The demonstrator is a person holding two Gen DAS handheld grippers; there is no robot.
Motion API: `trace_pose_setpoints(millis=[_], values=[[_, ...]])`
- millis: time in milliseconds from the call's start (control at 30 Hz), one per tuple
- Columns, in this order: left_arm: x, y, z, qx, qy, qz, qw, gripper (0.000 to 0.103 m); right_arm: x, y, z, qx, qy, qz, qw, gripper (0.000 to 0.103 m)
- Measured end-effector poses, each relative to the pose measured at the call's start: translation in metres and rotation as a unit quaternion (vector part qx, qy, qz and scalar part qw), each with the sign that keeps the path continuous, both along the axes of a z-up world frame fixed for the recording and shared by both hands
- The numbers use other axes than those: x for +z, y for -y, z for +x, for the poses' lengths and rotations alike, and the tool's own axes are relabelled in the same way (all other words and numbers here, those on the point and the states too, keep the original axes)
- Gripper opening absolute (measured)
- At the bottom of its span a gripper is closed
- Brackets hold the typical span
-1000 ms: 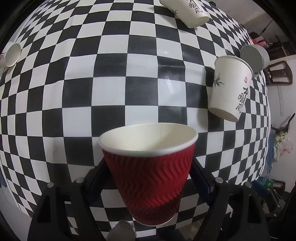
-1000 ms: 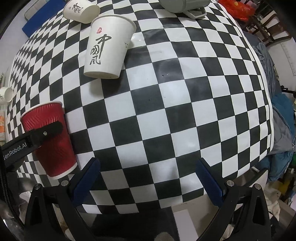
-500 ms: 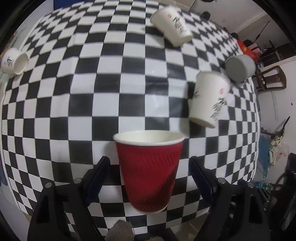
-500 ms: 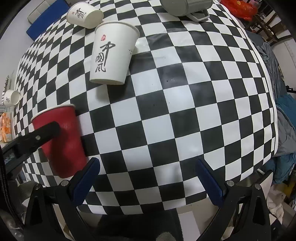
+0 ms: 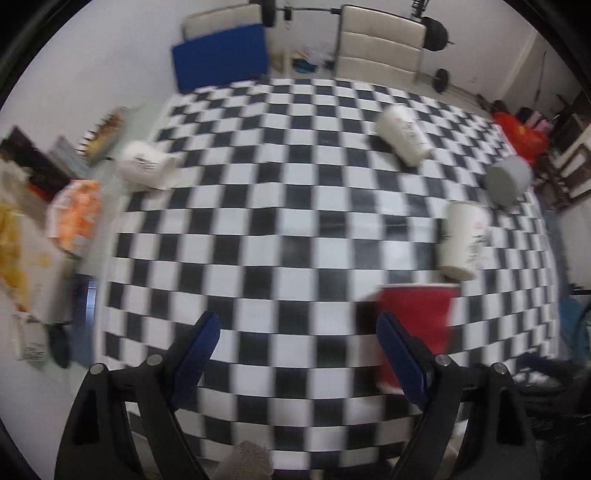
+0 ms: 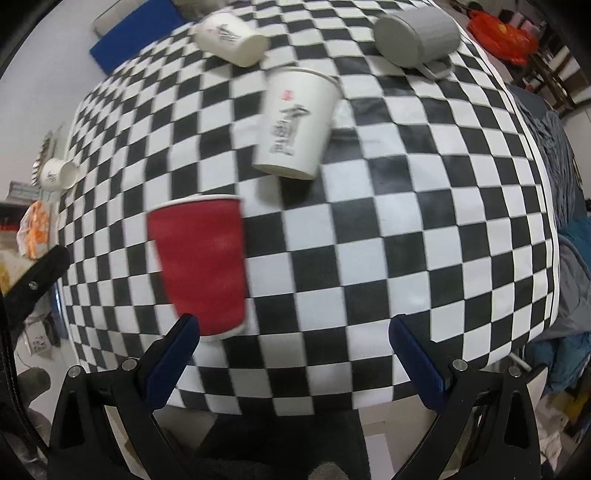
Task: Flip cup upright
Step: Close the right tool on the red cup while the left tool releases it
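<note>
The red paper cup point(image 6: 201, 266) stands upright on the checkered tabletop point(image 6: 406, 221), while both the left hand-held gripper point(image 5: 295, 338) and right hand-held gripper point(image 6: 293, 338) gape wide, holding nothing.

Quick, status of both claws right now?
Left claw: open, holding nothing; red cup stands free beside it.
Right claw: open, holding nothing.

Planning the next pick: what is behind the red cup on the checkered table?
Behind the red cup stands a tall white printed cup, upright; farther back a white cup and a grey mug lie sideways. The cloth directly behind the red cup is hidden.
</note>
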State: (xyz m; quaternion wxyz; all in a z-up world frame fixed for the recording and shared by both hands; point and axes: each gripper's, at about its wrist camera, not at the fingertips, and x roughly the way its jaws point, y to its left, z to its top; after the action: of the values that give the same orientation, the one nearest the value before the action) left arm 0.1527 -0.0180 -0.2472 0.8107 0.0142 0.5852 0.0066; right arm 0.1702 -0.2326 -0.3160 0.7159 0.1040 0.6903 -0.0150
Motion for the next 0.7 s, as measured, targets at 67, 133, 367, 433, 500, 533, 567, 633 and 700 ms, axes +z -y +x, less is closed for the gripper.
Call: trace_pose_setpoints(millis=[67, 133, 367, 433, 500, 533, 567, 633, 700], values=[[-0.007, -0.012, -0.005, 0.008, 0.001, 0.020, 0.9998, 0.087, 0.004, -0.014, 0.001, 0.012, 0.005, -0.001, 1.000, 0.103], [-0.017, -0.020, -0.008, 0.018, -0.009, 0.032, 0.9993, 0.087, 0.005, -0.026, 0.006, 0.023, 0.007, -0.004, 1.000, 0.103], [-0.048, -0.044, -0.014, 0.051, -0.021, 0.044, 0.9975, 0.087, -0.005, -0.060, 0.024, 0.049, 0.003, -0.015, 0.999, 0.103], [-0.054, -0.047, -0.014, 0.055, -0.025, 0.041, 0.9974, 0.087, -0.012, -0.063, 0.029, 0.050, -0.002, -0.017, 0.999, 0.103], [-0.063, -0.048, -0.012, 0.056, -0.026, 0.041, 0.9972, 0.087, -0.019, -0.066, 0.036, 0.052, -0.009, -0.022, 0.998, 0.103], [-0.065, -0.049, -0.011, 0.056, -0.029, 0.040, 0.9972, 0.087, -0.024, -0.067, 0.041, 0.055, -0.015, -0.027, 0.998, 0.103], [-0.068, -0.049, -0.011, 0.057, -0.031, 0.038, 0.9972, 0.087, -0.028, -0.067, 0.045, 0.057, -0.020, -0.030, 0.998, 0.103], [-0.074, -0.048, -0.010, 0.055, -0.035, 0.037, 0.9972, 0.087, -0.039, -0.069, 0.054, 0.064, -0.035, -0.034, 0.997, 0.103], [-0.079, -0.047, -0.009, 0.053, -0.038, 0.034, 0.9973, 0.087, -0.048, -0.072, 0.063, 0.072, -0.050, -0.036, 0.996, 0.103]])
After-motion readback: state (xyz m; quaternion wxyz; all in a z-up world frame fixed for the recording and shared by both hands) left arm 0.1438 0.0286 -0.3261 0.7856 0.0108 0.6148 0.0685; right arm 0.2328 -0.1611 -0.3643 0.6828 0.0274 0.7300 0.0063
